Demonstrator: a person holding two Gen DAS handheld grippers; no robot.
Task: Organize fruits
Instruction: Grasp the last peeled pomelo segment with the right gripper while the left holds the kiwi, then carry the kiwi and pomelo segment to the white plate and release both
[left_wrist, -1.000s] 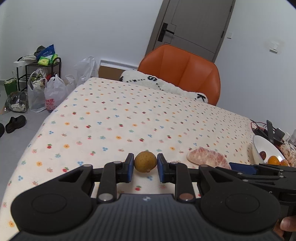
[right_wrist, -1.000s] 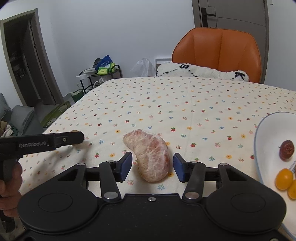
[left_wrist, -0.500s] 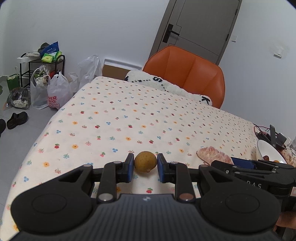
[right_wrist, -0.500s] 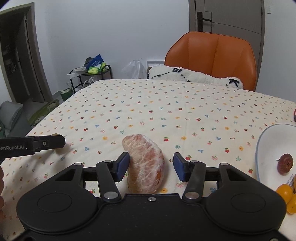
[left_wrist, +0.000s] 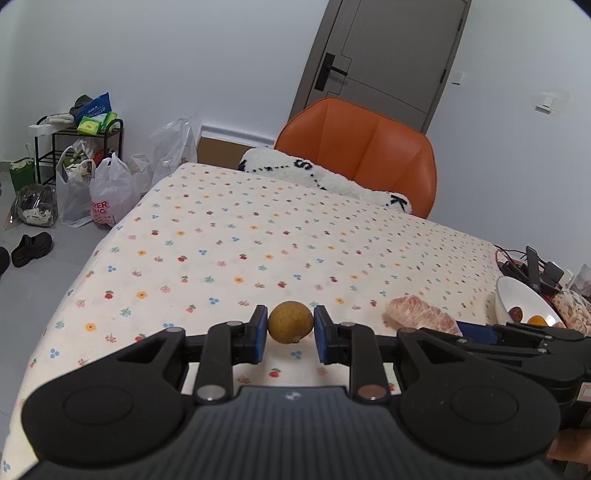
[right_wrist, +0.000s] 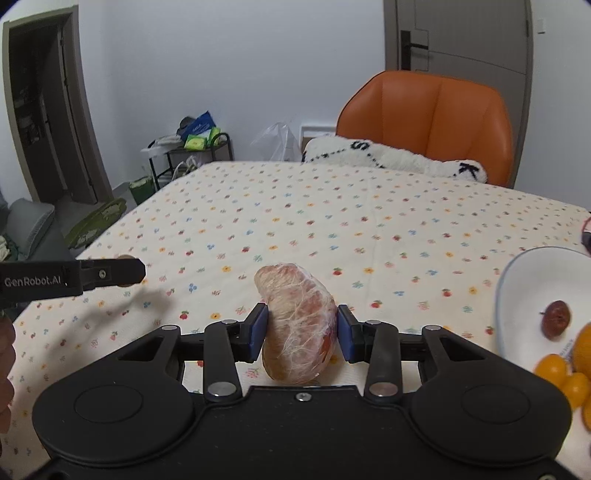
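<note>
Left wrist view: the left gripper (left_wrist: 290, 333) is clamped on a small round brown fruit (left_wrist: 290, 321), both blue pads touching its sides, held above the flowered tablecloth (left_wrist: 229, 254). To the right lies the wrapped pomelo piece (left_wrist: 421, 318), with the right gripper (left_wrist: 476, 329) over its near end. Further right, at the table edge, stands a white bowl (left_wrist: 517, 295) with a dark red fruit and an orange one inside. An orange chair (left_wrist: 365, 155) stands at the far side.

Right wrist view: the right gripper (right_wrist: 301, 332) is closed on the pomelo piece (right_wrist: 297, 321), pads pressed to both its sides; whether the piece is clear of the cloth I cannot tell. The left gripper (right_wrist: 110, 272) reaches in from the left, the brown fruit only just showing behind its finger. The bowl (right_wrist: 517, 280) sits to the right and holds a dark red fruit (right_wrist: 556, 318) and small orange fruits (right_wrist: 554, 369)
</note>
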